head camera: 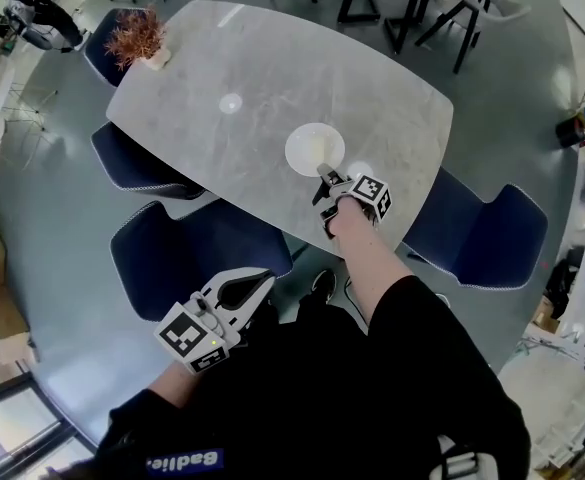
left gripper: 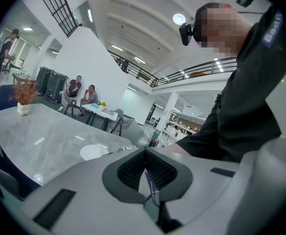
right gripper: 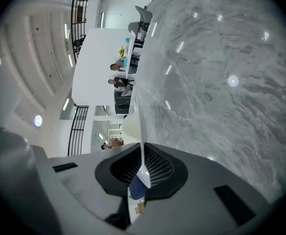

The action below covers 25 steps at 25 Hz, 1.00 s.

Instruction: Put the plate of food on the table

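Grip falls on the near rim of the round white plate [head camera: 312,148], where the right gripper [head camera: 324,176] has its jaws closed on the thin edge. In the right gripper view that rim runs edge-on as a pale sliver pinched between the ribbed black pads. The plate lies over the grey marble-patterned table [head camera: 262,78], towards the side nearest the person and well clear of the far end. Whether it already rests on the top or hangs just above it cannot be told. Only a faint yellowish patch shows on the plate, too small to name as any food. The left gripper [head camera: 255,286] hangs low, off the table's near edge beside a dark blue upholstered chair [head camera: 177,253], with its jaws pressed together and nothing between them. Judged from its look, the plate is stiff, smooth and probably breakable, and light enough for a one-sided hold. A pinch at one edge leaves the far side free to droop, though, and a glazed rim could slide in the pads. Keeping it level matters so that the contents stay put, and it wants setting down flat and softly before the jaws let go.
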Each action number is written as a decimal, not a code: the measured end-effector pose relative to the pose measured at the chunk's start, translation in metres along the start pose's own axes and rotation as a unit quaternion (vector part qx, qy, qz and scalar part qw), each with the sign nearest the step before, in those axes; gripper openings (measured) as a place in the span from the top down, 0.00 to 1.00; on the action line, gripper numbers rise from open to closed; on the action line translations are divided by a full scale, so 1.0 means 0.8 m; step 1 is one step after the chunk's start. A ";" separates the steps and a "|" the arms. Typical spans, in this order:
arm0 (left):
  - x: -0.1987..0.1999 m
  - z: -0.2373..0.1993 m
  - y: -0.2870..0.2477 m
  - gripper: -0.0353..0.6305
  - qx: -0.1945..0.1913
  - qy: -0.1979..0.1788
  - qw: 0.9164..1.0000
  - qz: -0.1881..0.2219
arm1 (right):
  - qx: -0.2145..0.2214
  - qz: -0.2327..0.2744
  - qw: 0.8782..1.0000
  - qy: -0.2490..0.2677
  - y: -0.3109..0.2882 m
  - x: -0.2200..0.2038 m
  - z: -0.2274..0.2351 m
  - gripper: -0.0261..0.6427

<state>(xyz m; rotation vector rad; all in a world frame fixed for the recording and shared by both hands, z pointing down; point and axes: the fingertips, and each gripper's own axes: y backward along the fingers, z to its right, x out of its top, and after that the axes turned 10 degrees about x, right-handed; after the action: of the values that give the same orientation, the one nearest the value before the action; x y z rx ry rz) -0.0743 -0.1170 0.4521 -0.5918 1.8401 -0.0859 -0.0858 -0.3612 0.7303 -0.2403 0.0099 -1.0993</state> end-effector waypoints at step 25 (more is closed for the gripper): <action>-0.033 -0.028 0.018 0.94 0.013 0.022 0.999 -0.028 | -0.111 0.027 0.993 0.012 -0.036 0.024 0.065 0.93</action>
<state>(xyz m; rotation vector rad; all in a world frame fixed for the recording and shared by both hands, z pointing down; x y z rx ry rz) -0.0937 -0.0977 0.4783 -0.6273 1.8613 -0.1618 -0.0959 -0.3808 0.7892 -0.4245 0.1605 -1.0471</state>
